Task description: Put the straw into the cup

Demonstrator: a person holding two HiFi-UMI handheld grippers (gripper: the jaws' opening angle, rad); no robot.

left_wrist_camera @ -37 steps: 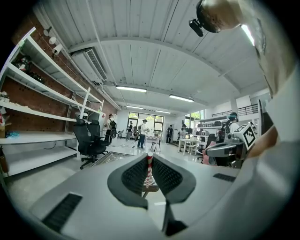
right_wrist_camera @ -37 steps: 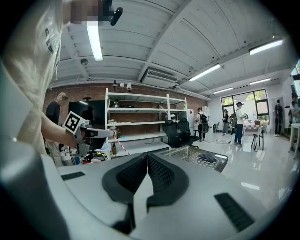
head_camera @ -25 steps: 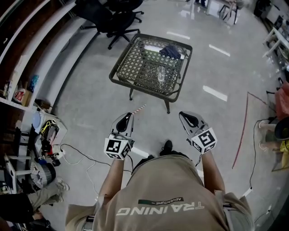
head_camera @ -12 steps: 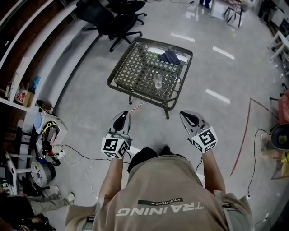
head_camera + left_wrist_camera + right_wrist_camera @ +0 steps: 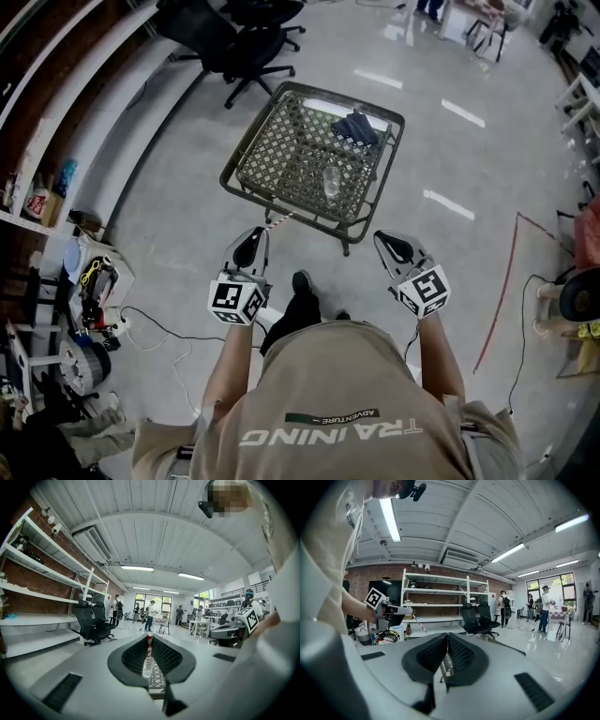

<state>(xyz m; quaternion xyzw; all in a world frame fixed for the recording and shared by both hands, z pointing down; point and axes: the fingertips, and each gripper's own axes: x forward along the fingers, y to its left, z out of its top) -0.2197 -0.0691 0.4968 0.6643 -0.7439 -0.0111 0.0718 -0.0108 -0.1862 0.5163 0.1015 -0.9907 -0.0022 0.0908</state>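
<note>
Pinching the straw (image 5: 278, 221) well short of the cup (image 5: 331, 182), left hand-held gripper (image 5: 253, 242) awaits insertion; right hand-held gripper (image 5: 393, 247) closed, empty.

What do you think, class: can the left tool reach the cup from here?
Probably not yet. The left tool, shut on the straw, hangs short of the table, while the cup stands well in from its near edge. Nothing blocks the path; a step forward should do.
</note>
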